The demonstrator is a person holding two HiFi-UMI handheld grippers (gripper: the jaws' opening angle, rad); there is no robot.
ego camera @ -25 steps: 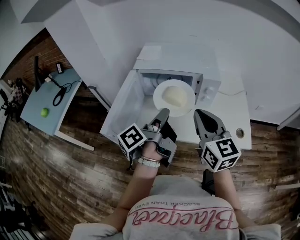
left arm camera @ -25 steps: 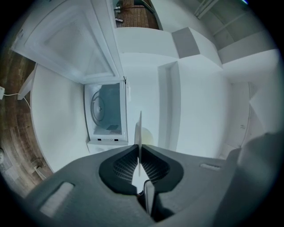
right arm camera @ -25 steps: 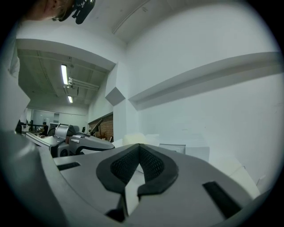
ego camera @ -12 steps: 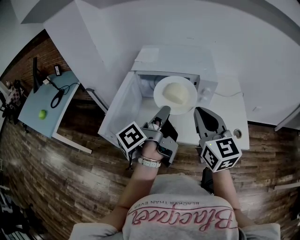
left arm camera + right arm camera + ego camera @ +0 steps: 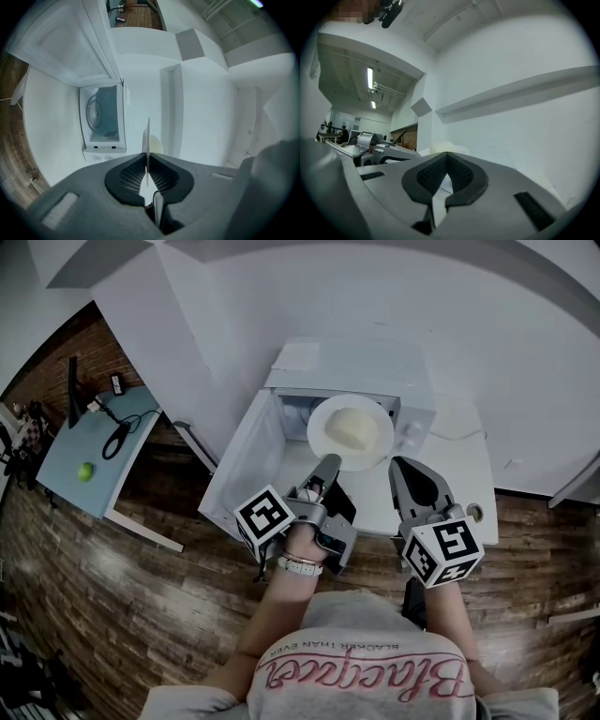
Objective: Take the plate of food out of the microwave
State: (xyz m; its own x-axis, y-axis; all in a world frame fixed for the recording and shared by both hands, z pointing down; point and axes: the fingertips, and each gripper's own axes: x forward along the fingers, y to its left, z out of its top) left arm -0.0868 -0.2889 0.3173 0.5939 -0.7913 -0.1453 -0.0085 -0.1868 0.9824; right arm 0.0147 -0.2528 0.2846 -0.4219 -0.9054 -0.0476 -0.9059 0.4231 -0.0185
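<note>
A white plate [image 5: 350,432] with a pale mound of food hangs in front of the open white microwave [image 5: 352,371]. My left gripper [image 5: 328,463] is shut on the plate's near rim. In the left gripper view the plate [image 5: 148,136] shows edge-on between the pads of the left gripper [image 5: 148,161], with the microwave cavity and its turntable [image 5: 104,115] beyond. My right gripper [image 5: 412,474] hovers over the counter to the plate's right, shut and empty. In the right gripper view the right gripper [image 5: 446,157] has its pads together, and the plate's food [image 5: 443,147] peeks over them.
The microwave door [image 5: 246,457] stands swung open to the left. The microwave sits on a white counter [image 5: 459,470] with a round hole [image 5: 472,513] near its front right. A light blue table [image 5: 94,451] with a green ball [image 5: 85,471] and a cable stands at the far left on the wooden floor.
The plate stays in my left gripper's hold just outside the microwave opening, barely shifted. The right gripper has kept its place.
</note>
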